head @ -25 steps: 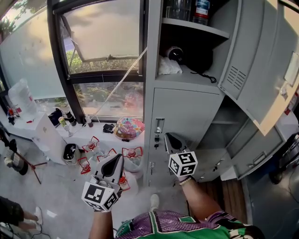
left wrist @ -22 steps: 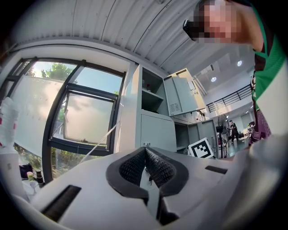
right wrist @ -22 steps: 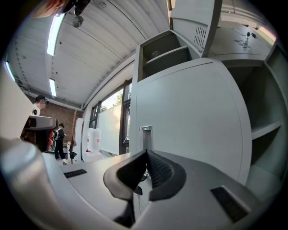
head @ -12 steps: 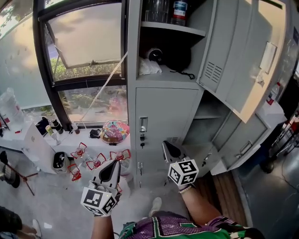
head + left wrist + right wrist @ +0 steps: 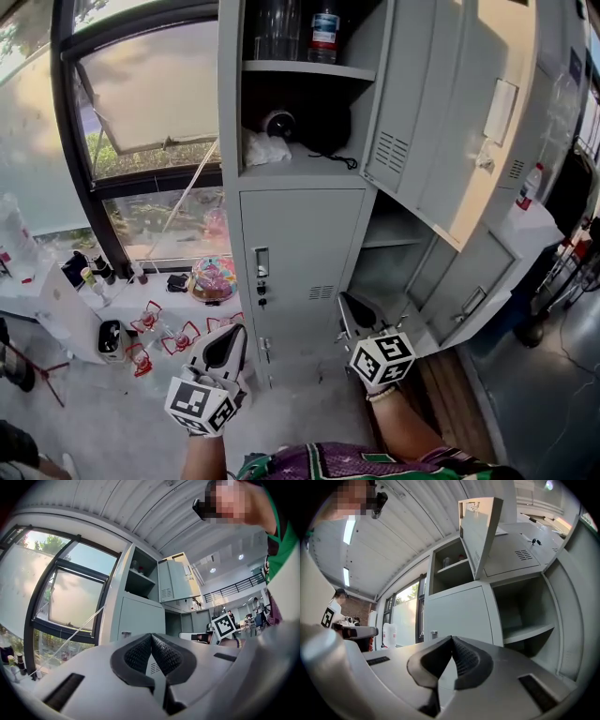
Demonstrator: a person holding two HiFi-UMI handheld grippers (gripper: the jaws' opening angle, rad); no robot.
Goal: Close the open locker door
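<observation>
The left gripper (image 5: 229, 336) and right gripper (image 5: 347, 305) are hovering low in the frame and pointing level at the locker (image 5: 300, 234). Both are clenched on nothing, which suits pushing rather than pinching. The upper door (image 5: 450, 112) is standing open at upper right and a lower door (image 5: 473, 286) at right. The right gripper is sitting nearer both, so it is probably the pusher.

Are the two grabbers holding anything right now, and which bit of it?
Nothing is held. The left gripper and the right gripper both have their jaws shut together with nothing between them.
</observation>
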